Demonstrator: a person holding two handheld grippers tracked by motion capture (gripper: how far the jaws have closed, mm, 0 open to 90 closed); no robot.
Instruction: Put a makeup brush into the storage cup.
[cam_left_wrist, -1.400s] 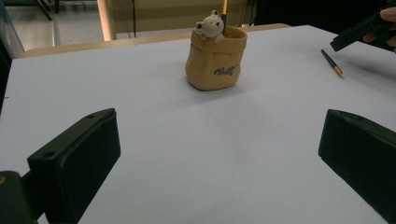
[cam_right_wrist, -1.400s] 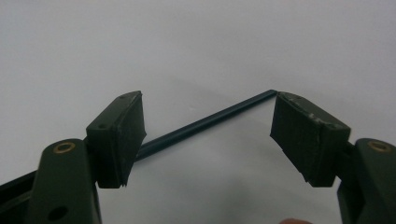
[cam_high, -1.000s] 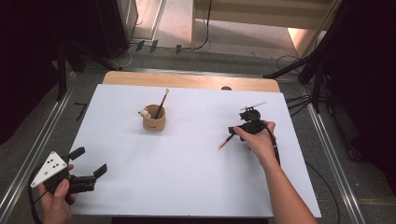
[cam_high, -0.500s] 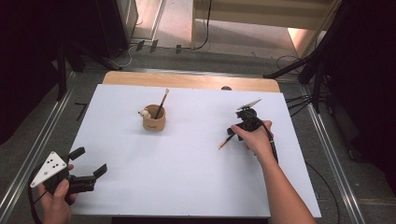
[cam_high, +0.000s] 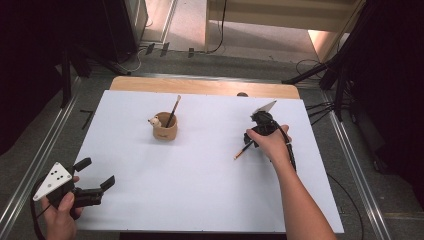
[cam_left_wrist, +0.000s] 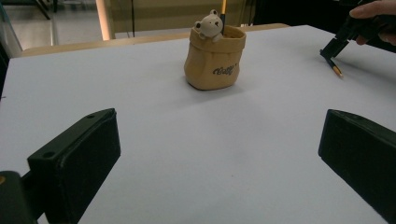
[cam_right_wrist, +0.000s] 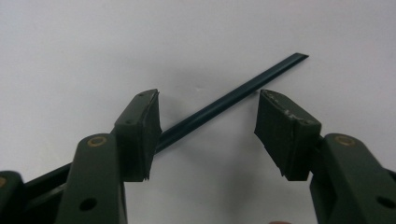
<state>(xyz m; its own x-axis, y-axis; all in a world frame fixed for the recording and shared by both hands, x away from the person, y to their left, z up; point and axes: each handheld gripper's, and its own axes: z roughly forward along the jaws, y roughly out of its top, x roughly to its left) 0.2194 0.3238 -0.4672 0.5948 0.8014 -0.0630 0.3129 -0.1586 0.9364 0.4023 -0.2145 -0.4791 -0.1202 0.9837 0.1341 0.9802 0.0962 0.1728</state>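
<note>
Surface: white table top (cam_high: 200, 200) on a wooden board, dark room and metal rails around.
Thing in hand: one dark pencil (cam_right_wrist: 229, 100), lying flat on the white top at the right side, well apart from the cup; orange end seen in the high view (cam_high: 242, 151).
Right gripper (cam_right_wrist: 205, 119): tipped down over the pencil, jaws half apart and just been closing, shaft lying between them, pads not yet pressing on it.
Left gripper (cam_left_wrist: 217, 154): jaws wide apart, nothing between them, held low at the near left corner.
Cup (cam_left_wrist: 215, 58): one tan bag-shaped cup with a small bear on its rim, upright mid-table, one brush or pencil standing in it.
Handling, as a judgement: light, stiff, thin and smooth; likely to roll or slip sideways under a crooked squeeze.
Where to take hold: across the shaft near its middle, pads square to it.
Count: two grippers, one cup, one lying pencil, one stick in the cup.
</note>
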